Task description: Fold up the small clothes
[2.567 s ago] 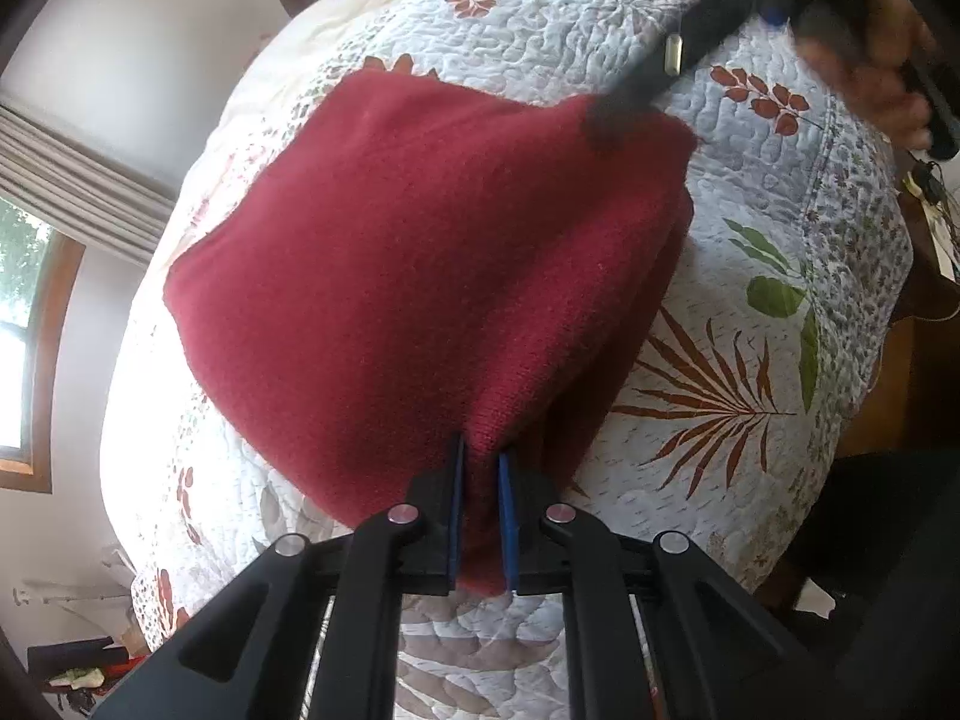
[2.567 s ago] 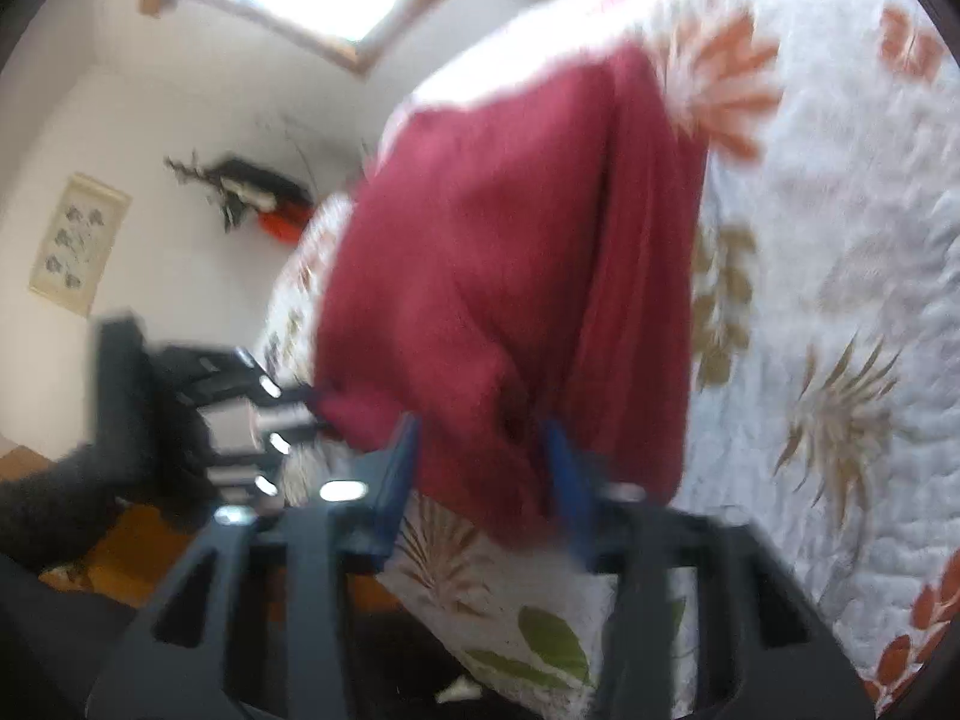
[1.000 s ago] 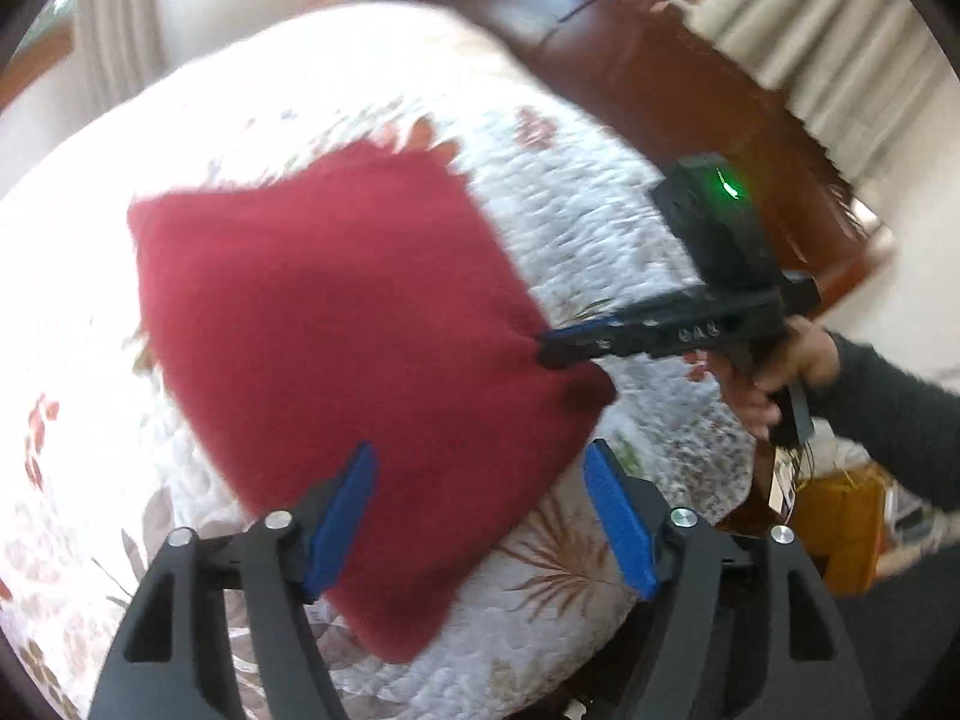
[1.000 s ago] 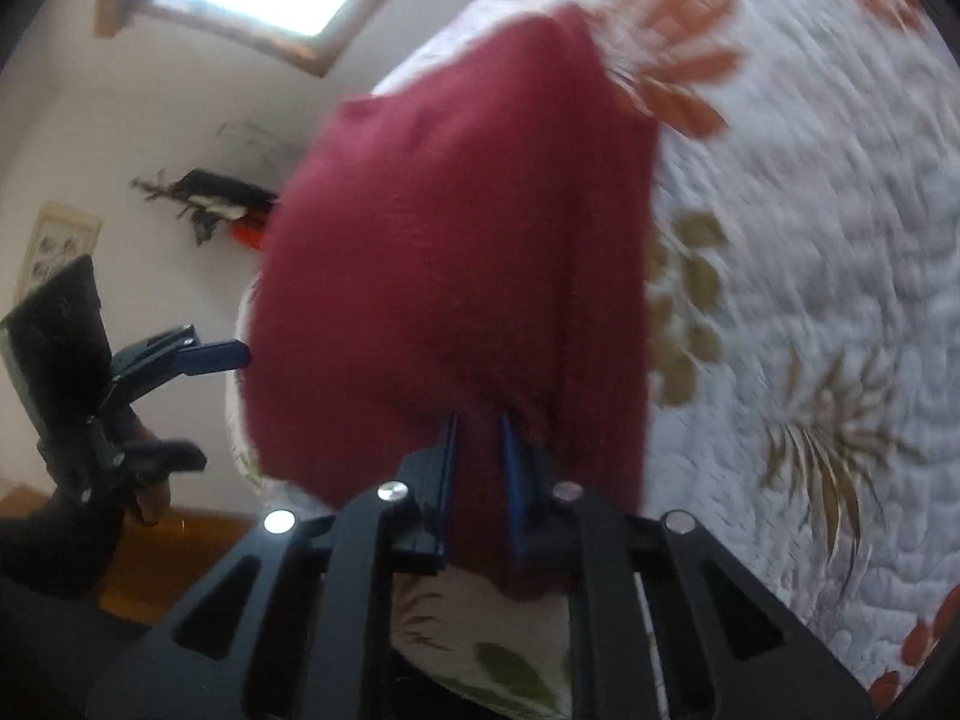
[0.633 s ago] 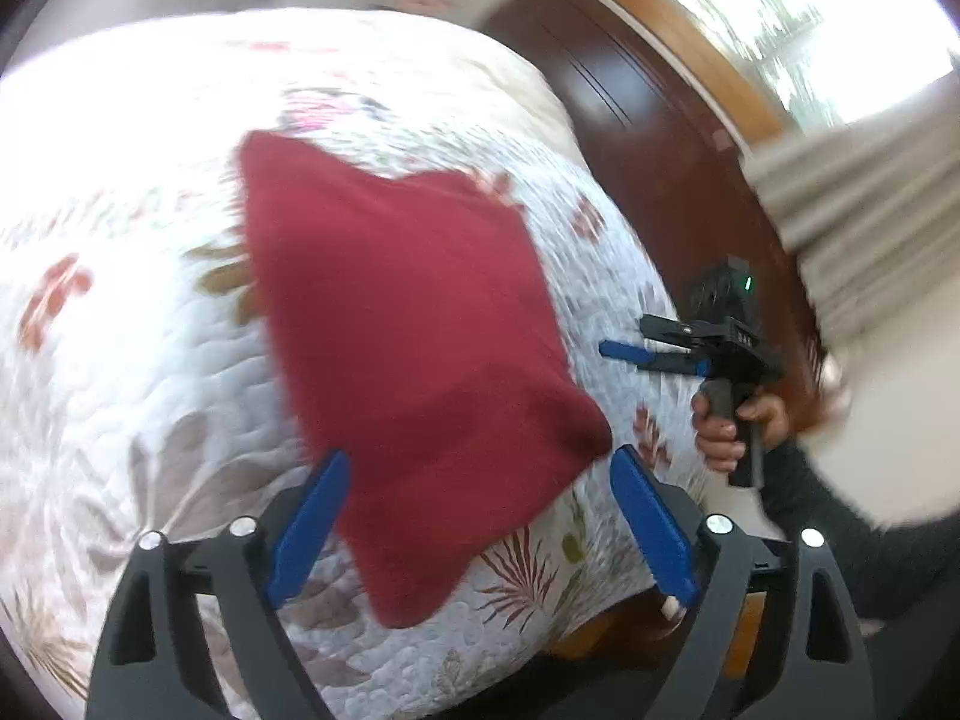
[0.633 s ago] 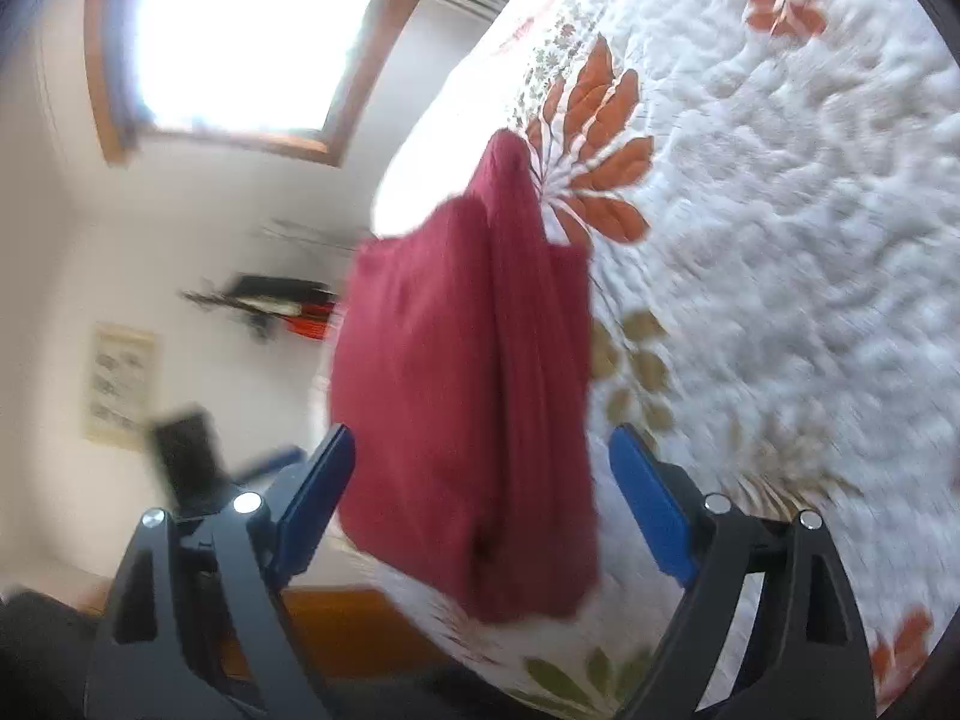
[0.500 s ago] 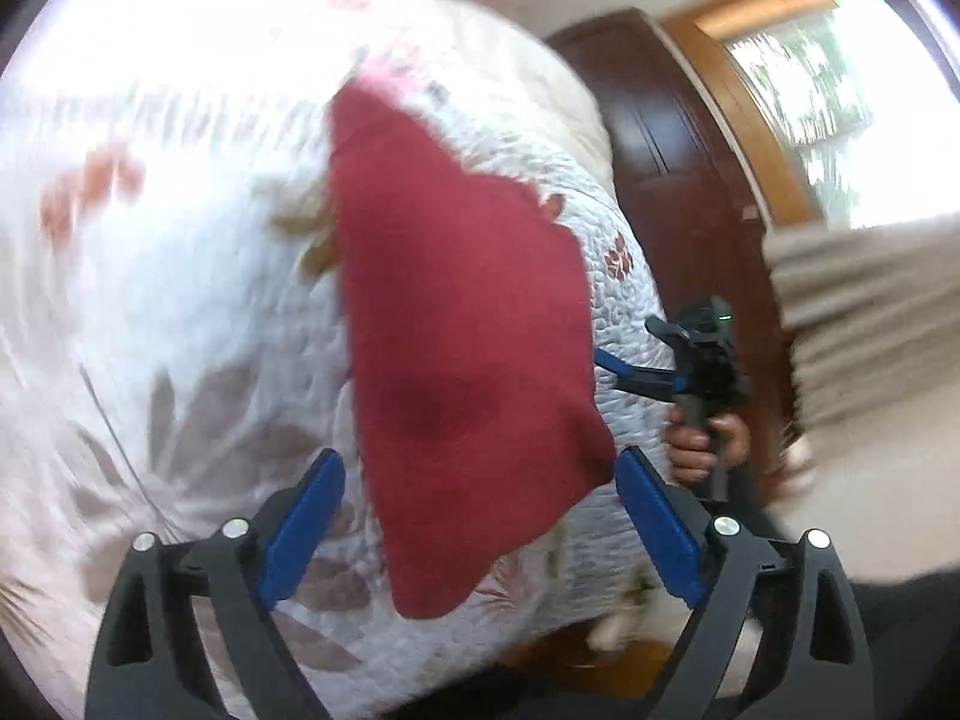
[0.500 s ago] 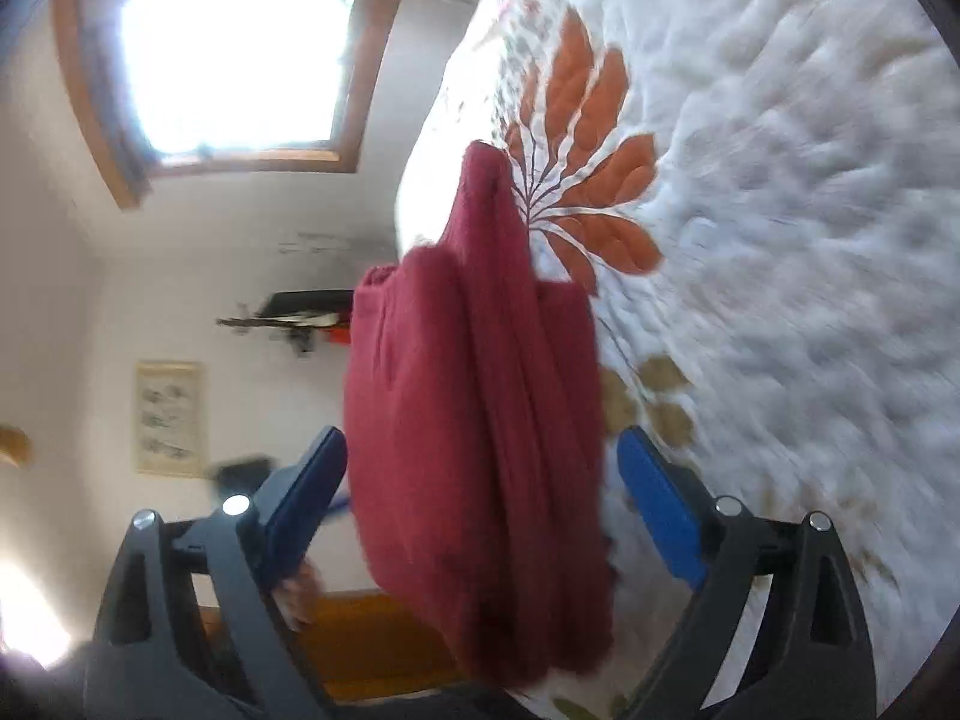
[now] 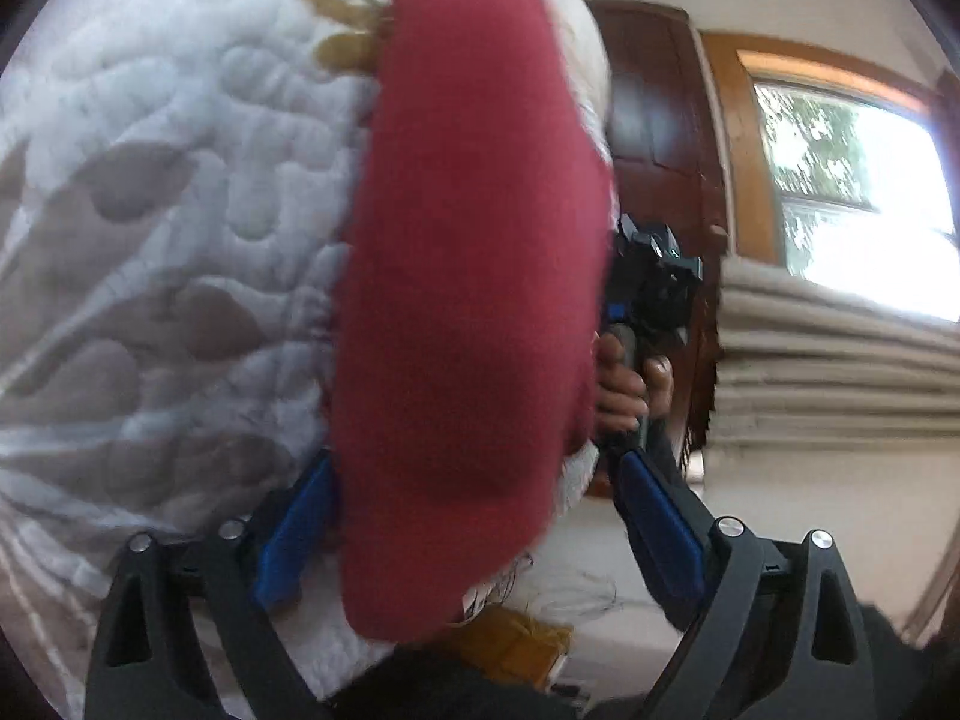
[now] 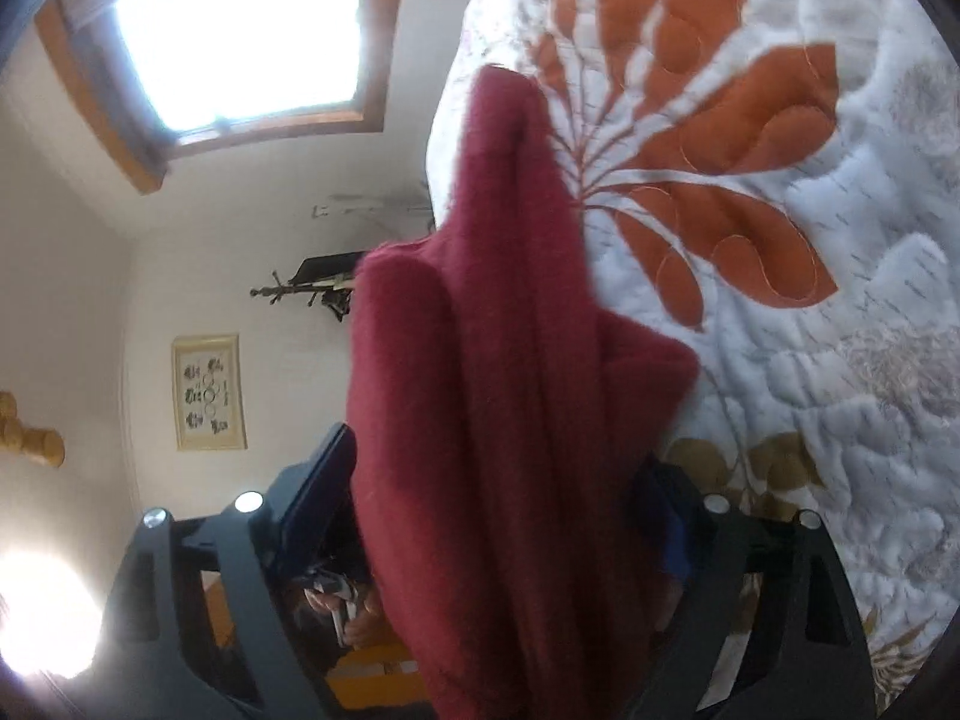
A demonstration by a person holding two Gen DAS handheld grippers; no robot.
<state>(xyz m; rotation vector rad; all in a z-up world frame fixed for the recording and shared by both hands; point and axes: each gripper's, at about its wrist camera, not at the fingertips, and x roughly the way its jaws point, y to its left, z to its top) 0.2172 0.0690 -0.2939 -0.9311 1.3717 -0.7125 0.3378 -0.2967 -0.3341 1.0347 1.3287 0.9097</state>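
Quilted bedspread: white with leaf print; fills the left of the left wrist view and carries the garment.
Left hand-held gripper: jaws spread wide, blue pads on either side of the near end of the garment, nothing clamped.
Folded red knit garment: lies on the bed in a compact stack; layered edges show in the right wrist view.
Right hand-held gripper: jaws spread wide around the near end of the garment, no grip; seen from the left wrist view far right, held in a hand.
Progress: judged nearly complete; the garment sits folded and released.
Remaining: possibly a final squaring or moving the stack aside; the layers look slightly uneven.
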